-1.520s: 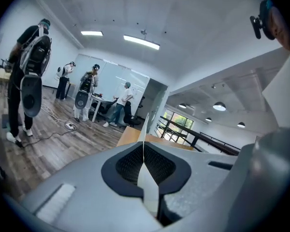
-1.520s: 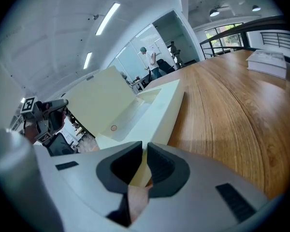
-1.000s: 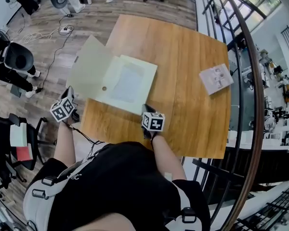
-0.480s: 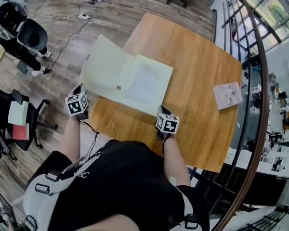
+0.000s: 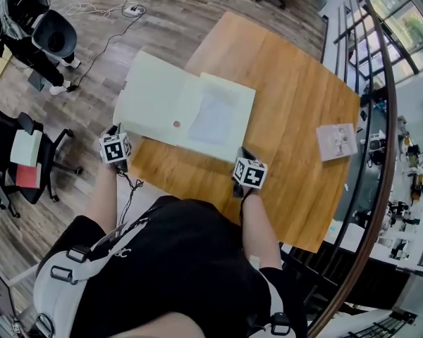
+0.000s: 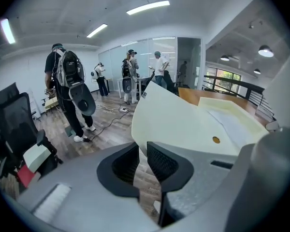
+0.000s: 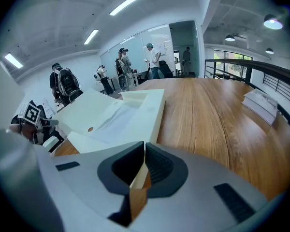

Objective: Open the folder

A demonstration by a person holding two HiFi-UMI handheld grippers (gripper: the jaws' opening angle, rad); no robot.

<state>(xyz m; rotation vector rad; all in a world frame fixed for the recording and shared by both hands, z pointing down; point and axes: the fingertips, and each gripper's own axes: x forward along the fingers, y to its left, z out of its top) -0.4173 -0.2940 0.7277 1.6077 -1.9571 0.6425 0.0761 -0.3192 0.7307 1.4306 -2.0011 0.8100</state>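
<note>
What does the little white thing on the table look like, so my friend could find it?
Start at the big wooden table. A wide cream folder lies open at its left side, hanging over the edge. The little white thing lies alone near the table's right side, far smaller than the folder, flat and squarish, with nothing touching it.

Your left gripper (image 6: 141, 153) points downward, and its jaws have just been opening to a narrow gap, gripping nothing. Your right gripper (image 7: 144, 154) is clamped on the folder (image 7: 111, 115) edge.
</note>
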